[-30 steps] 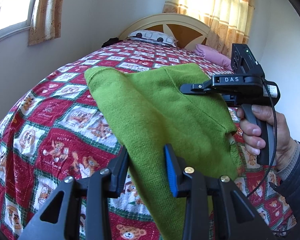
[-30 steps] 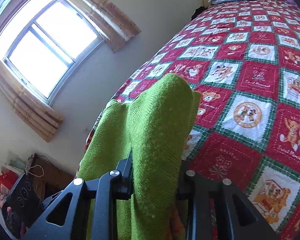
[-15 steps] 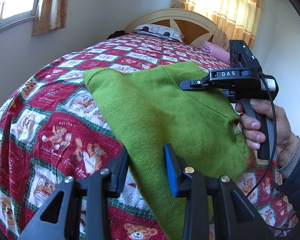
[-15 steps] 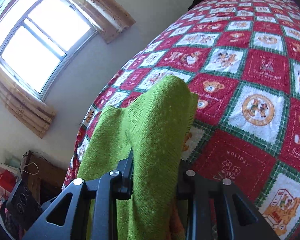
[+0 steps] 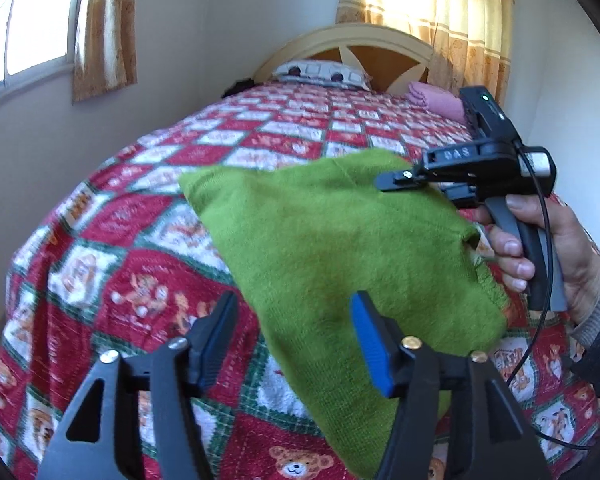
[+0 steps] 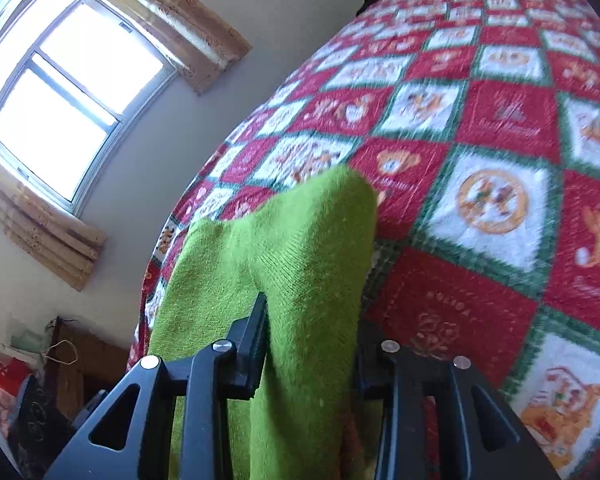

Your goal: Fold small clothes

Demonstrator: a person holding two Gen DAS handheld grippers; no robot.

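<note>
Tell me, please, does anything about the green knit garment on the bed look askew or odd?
Yes: the green knit garment lies skewed and bunched across the quilt, not flat. The left gripper has just opened, while the right gripper grips a fold.

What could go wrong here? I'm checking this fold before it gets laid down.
The left gripper has just been opening its jaws, so the green knitted garment between them may slip and droop unevenly. The right gripper then carries it alone, and the cloth could land bunched on the red patchwork quilt.
</note>
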